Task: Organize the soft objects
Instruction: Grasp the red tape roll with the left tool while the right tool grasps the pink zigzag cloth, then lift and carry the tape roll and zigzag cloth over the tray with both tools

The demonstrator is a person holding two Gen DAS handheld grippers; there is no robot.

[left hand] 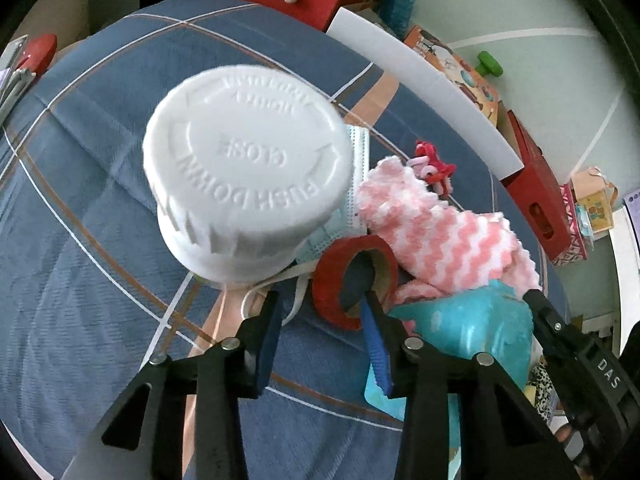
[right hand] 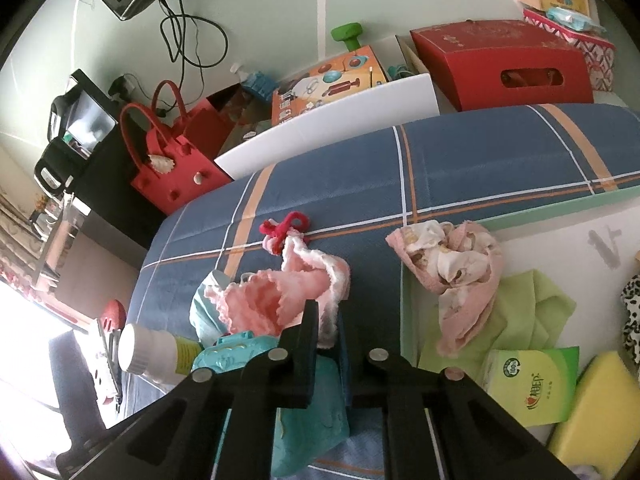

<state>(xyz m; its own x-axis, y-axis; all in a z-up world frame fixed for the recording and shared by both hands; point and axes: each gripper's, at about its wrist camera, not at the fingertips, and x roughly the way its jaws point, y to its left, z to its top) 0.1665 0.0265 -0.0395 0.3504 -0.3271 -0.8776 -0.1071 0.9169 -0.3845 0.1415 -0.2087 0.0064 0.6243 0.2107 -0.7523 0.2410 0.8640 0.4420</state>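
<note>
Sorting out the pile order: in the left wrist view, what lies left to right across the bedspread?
White bottle → red tape roll → pink-and-white cloth → right hand-held gripper, shut on that cloth.

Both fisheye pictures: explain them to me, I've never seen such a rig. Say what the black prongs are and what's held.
A person holds a clamp-like tool in each hand; a camera on each looks along its jaws. Left view: the left gripper, jaws open, one tip inside a red tape roll, beside a white bottle on the plaid bedsheet. Right view: the right gripper, jaws nearly together at a pink fuzzy cloth and teal pouch; what they pinch is unclear.
</note>
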